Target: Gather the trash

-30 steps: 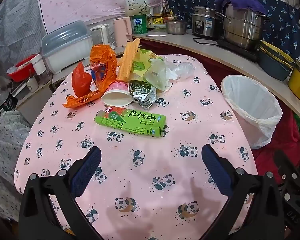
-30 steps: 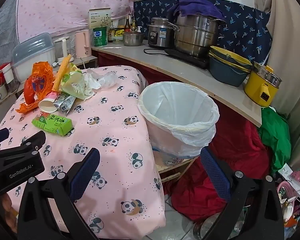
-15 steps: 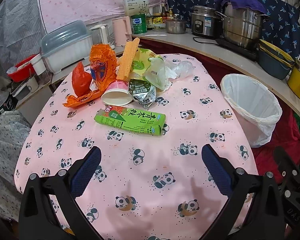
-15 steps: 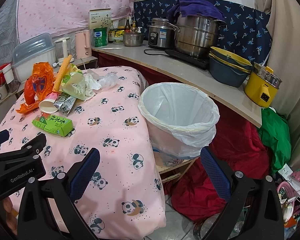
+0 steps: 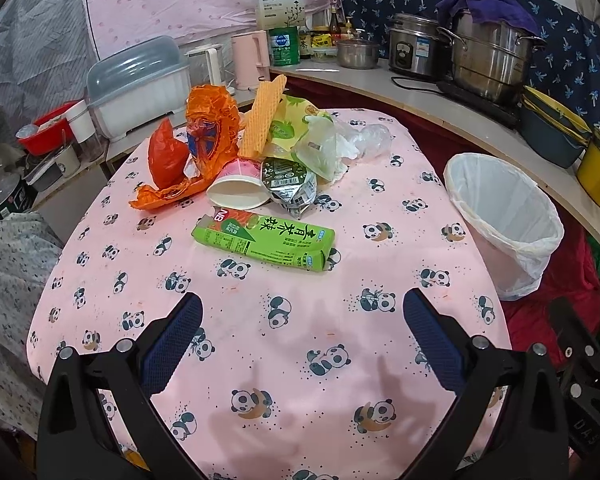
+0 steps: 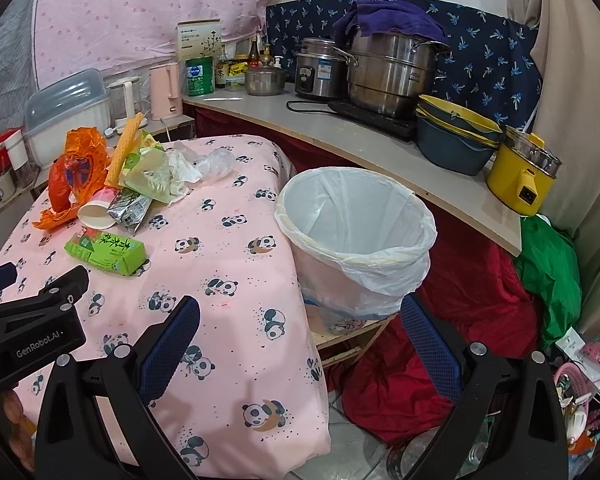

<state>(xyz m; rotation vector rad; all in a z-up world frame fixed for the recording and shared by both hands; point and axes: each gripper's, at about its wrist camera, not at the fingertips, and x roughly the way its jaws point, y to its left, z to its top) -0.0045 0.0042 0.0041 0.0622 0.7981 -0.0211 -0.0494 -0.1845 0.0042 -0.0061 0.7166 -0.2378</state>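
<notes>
1. Left wrist view: almost nothing changed since a second ago. The left tongs (image 5: 300, 336) stay wide open and empty above the bench (image 5: 260, 360); the green tea carton (image 5: 264, 237) lies just ahead, untouched.
2. Right wrist view: the right tongs (image 6: 300, 340) also remain open and empty near the lined trash bin (image 6: 356, 236), so I judge collecting has not begun.

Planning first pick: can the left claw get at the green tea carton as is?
Probably yes. The left claw is open, and the green tea carton lies alone ahead of it on bare tablecloth, apart from the pile.
</notes>
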